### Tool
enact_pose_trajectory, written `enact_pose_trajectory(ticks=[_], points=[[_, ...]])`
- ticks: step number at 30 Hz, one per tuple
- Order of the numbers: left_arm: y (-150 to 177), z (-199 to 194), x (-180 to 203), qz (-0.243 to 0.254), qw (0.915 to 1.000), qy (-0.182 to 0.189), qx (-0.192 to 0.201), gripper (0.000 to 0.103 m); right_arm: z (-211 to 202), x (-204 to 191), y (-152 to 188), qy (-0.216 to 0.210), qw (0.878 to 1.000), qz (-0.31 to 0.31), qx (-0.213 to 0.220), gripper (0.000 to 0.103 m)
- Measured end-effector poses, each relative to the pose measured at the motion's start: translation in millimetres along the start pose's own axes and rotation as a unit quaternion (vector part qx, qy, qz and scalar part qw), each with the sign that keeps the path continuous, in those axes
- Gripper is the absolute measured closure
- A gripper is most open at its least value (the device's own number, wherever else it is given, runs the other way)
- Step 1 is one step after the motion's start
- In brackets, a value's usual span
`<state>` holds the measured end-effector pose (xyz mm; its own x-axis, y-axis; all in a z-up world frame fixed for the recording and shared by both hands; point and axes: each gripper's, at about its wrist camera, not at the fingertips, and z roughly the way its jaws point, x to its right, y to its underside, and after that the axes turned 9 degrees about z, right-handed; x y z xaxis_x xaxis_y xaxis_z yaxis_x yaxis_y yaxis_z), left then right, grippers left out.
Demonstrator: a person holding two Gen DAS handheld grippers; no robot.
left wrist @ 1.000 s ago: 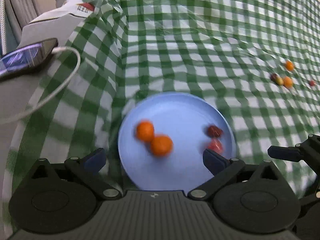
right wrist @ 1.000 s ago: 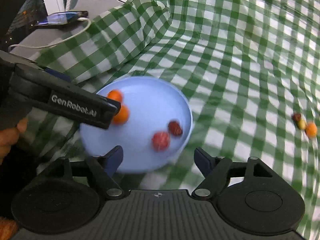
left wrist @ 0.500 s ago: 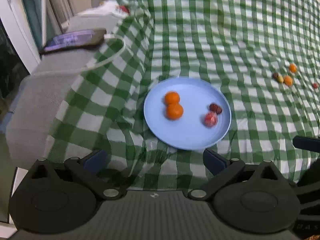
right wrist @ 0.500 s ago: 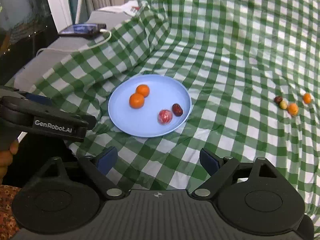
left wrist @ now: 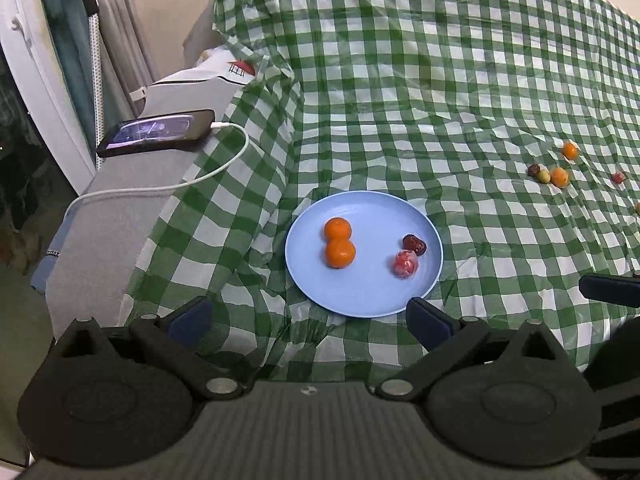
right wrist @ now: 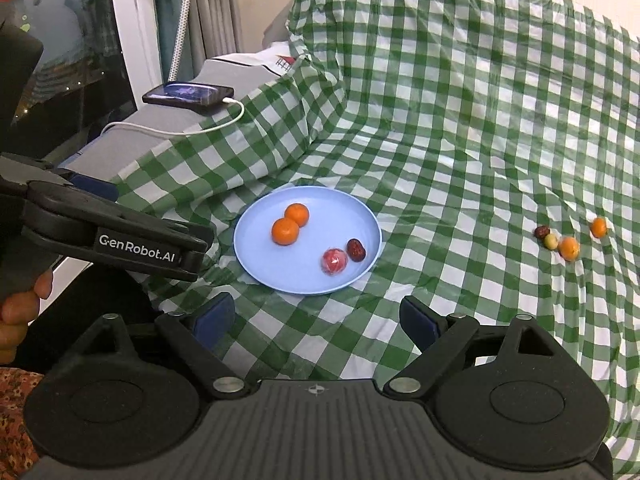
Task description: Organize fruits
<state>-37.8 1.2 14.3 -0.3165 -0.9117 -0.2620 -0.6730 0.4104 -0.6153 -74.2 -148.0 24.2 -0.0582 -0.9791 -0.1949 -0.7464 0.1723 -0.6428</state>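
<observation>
Where plated (left wrist: 424,288), four fruits (left wrist: 339,253).

A plate (left wrist: 320,288) sits on the cloth (left wrist: 440,80). On it, two oranges (left wrist: 339,242) touch on the left and two small fruits (left wrist: 410,255) lie on the right. More fruits (left wrist: 554,172) lie far right. A phone (left wrist: 156,133) lies far left.
</observation>
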Motion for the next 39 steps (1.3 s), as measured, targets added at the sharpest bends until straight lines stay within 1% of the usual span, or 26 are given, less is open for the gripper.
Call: enact_pose_trajectory(ticks=[9, 16, 30, 39], points=[[2.2, -2.4, 1.9, 0.009, 0.9999, 0.000, 0.003, 0.000, -2.0, 1.8, 1.5, 0.003, 1.000, 0.004, 0.001, 0.012], [2.8, 2.7, -2.1, 0.004, 1.0000, 0.001, 0.000, 0.000, 0.8, 0.3, 2.7, 0.003, 1.000, 0.004, -0.004, 0.012], [3.2, 6.4, 4.4, 0.016, 0.9998, 0.010, 0.001, 0.000, 7.2, 4.3, 2.2, 0.009, 1.000, 0.014, -0.010, 0.012], [3.7, 11.1, 4.4, 0.017, 0.9998, 0.012, -0.007, 0.000, 10.6, 6.3, 4.5, 0.009, 1.000, 0.018, -0.013, 0.012]])
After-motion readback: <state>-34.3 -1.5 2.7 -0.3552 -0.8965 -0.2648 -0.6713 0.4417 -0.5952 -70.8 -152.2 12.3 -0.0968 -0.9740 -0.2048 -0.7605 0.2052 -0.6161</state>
